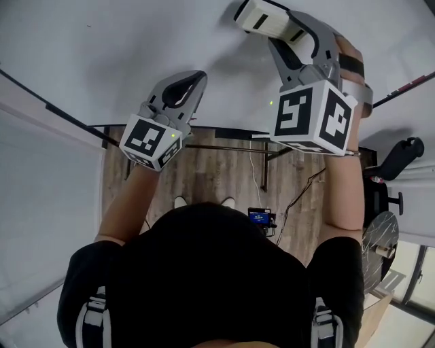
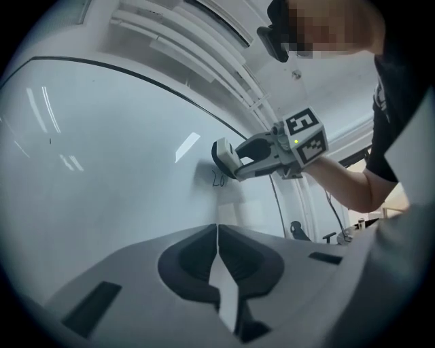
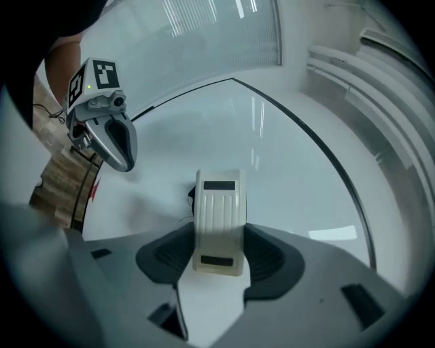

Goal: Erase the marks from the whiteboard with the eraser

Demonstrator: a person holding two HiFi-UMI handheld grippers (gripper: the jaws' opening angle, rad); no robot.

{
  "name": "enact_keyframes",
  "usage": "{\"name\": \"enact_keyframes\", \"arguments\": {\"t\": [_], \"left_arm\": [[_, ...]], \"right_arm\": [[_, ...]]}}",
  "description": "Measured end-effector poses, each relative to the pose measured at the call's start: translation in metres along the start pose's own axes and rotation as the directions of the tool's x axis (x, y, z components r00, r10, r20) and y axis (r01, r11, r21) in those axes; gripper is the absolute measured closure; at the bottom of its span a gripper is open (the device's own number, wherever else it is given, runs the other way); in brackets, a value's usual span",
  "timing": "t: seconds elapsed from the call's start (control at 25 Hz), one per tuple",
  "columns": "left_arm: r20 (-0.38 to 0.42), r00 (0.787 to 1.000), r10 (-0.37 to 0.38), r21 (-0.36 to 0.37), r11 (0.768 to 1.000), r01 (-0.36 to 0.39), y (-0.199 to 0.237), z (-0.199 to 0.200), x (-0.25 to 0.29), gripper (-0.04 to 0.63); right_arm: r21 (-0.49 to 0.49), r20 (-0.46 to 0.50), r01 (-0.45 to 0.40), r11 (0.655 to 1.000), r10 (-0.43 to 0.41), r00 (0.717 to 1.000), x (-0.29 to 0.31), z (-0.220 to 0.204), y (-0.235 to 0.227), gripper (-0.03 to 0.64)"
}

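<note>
The whiteboard (image 1: 136, 41) fills the upper head view. My right gripper (image 1: 289, 32) is shut on a cream ribbed eraser (image 1: 262, 18) and presses its end against the board. In the right gripper view the eraser (image 3: 219, 221) sits between the jaws of that gripper (image 3: 219, 239), with a small dark mark (image 3: 192, 198) at its left edge. The left gripper view shows the same handwritten mark (image 2: 217, 180) just below the eraser (image 2: 224, 156). My left gripper (image 1: 196, 78) is shut and empty, held close to the board, left of and below the eraser.
The board's black frame edge (image 1: 54, 109) runs along the left and bottom. Below lie a wood floor (image 1: 217, 177), a black table frame (image 1: 272, 153), cables, a small device with a blue screen (image 1: 259, 217) and a black office chair (image 1: 394, 163) on the right.
</note>
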State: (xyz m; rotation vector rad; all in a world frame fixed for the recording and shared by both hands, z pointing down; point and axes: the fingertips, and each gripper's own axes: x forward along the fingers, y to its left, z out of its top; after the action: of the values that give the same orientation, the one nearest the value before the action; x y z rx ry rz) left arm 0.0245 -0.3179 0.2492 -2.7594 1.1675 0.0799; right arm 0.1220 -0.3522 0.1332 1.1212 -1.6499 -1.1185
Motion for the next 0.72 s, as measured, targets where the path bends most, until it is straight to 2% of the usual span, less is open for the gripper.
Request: {"name": "enact_keyframes", "arguments": {"t": [0.16,0.44,0.72], "left_arm": [[0.008,1.0,-0.006,-0.015,1.0,0.007,0.018,-0.012,-0.012,0.586],[0.011,1.0,-0.01,-0.038,0.999,0.01,0.022,-0.018,-0.018,0.586],[0.036,0.999,0.004,-0.044,0.999,-0.003,0.023,-0.016,-0.02,0.586]], "right_arm": [[-0.058,-0.075,0.046,0.997,-0.051,0.996,0.016,0.024,-0.019,0.391],[-0.128,-0.181,0.069,0.989,-0.091,0.979,0.026,0.024,-0.017,0.391],[-0.217,-0.205,0.008,0.976,-0.054,0.977,0.04,0.021,0.028,0.391]]}}
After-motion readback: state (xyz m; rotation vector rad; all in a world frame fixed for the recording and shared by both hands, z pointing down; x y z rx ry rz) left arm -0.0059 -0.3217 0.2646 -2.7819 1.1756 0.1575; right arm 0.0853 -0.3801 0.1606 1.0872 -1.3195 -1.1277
